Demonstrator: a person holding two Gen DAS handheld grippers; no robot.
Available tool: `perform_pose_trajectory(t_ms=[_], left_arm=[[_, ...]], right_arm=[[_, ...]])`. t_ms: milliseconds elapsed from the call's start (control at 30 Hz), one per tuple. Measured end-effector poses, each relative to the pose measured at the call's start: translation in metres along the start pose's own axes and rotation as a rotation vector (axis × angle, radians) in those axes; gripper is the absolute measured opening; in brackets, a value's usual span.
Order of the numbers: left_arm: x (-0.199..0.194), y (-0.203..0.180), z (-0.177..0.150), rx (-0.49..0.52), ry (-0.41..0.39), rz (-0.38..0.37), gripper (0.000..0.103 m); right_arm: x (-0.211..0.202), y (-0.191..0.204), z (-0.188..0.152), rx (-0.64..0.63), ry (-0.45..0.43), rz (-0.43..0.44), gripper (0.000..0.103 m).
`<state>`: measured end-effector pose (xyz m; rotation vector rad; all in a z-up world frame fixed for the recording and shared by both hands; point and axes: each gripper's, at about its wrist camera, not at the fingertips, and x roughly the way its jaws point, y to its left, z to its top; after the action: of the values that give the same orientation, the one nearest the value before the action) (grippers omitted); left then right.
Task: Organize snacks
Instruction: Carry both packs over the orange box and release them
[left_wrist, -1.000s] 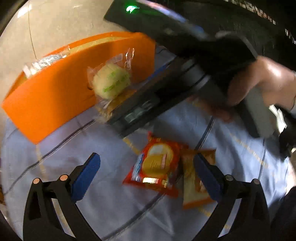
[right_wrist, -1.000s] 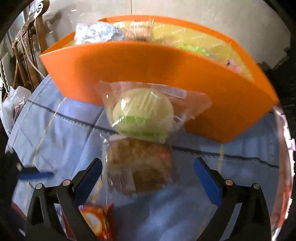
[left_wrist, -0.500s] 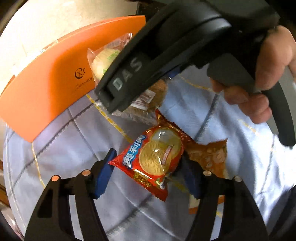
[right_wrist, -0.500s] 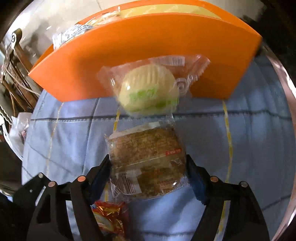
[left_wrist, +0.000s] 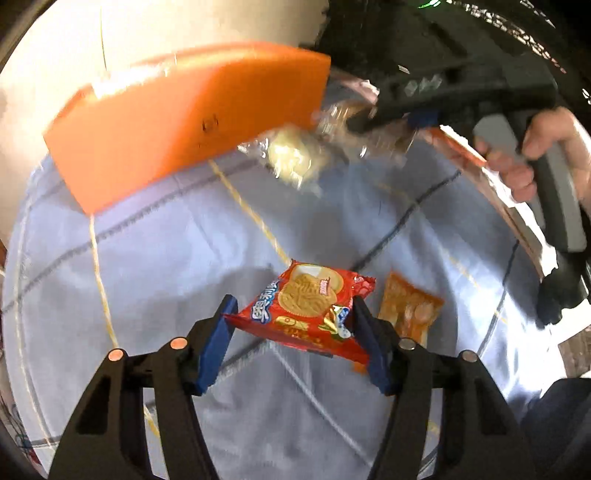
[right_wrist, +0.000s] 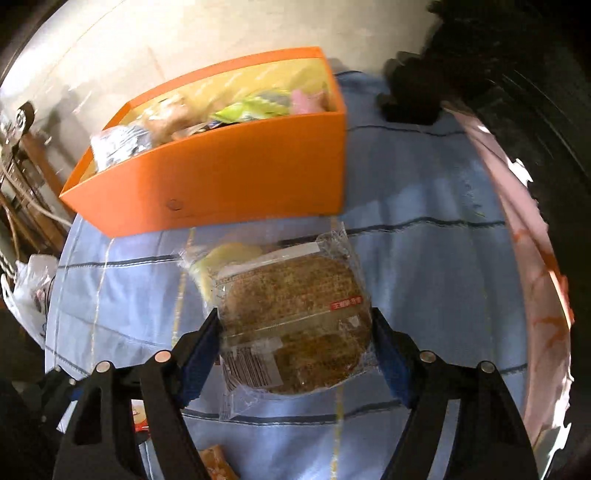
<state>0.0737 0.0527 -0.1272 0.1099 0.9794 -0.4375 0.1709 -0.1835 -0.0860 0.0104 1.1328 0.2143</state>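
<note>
Snacks fill my orange box (right_wrist: 236, 181), which stands at the far side of the blue cloth (right_wrist: 424, 280): I can make out a silvery packet (right_wrist: 118, 142) at its left end, a brownish bun (right_wrist: 166, 118) beside that, a green-yellow wrapper (right_wrist: 247, 109) in the middle and something pink (right_wrist: 308, 99) toward the right end, all blurred. My right gripper (right_wrist: 295, 332) is clamped on a brown cake (right_wrist: 295, 325) in clear wrap, held above the cloth in front of the box. Just beyond the cake, a pale green bun (right_wrist: 225, 258) in its own clear bag lies on the cloth between the cake and the box wall; whether the two wrappers touch I cannot tell. My left gripper (left_wrist: 291, 321) is clamped on a red cookie pack (left_wrist: 306, 306), lifted off the cloth. An orange packet (left_wrist: 410, 310) lies flat just to the right of it, partly behind my right finger (left_wrist: 373, 347). From the left view, my right hand (left_wrist: 543, 147) and the body of its gripper cross the upper right, near the box's right end, and the green bun there is only a smear.
</note>
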Motion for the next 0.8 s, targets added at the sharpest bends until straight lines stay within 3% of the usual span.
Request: perform_pose_trajectory(t_ms=[200,300,367,500,600,800], left_arm=[[-0.014,0.020,0.006,-0.041,-0.039,0.020,0.061],[-0.036,0.041,0.037,-0.098,-0.133,0.144,0.061],[-0.055,0.050,0.061,-0.141,-0.193,0.197,0.061],[-0.072,0.074,0.120,-0.185,-0.303,0.318,0.061],[-0.075,0.102,0.174,-0.275,-0.364,0.328,0.061],[-0.072,0.136,0.228,-0.339,-0.357,0.377,0.061]], right_arm=[[-0.029,-0.025,-0.010,0.054,-0.035,0.014,0.078],[-0.051,-0.023,-0.004,0.059,-0.098,0.029,0.078],[-0.073,-0.016,0.007,0.033,-0.187,0.077,0.078],[-0.097,0.010,0.049,-0.034,-0.308,0.094,0.078],[-0.097,0.022,0.085,-0.027,-0.346,0.113,0.078],[-0.082,0.035,0.150,0.006,-0.354,0.112,0.078]])
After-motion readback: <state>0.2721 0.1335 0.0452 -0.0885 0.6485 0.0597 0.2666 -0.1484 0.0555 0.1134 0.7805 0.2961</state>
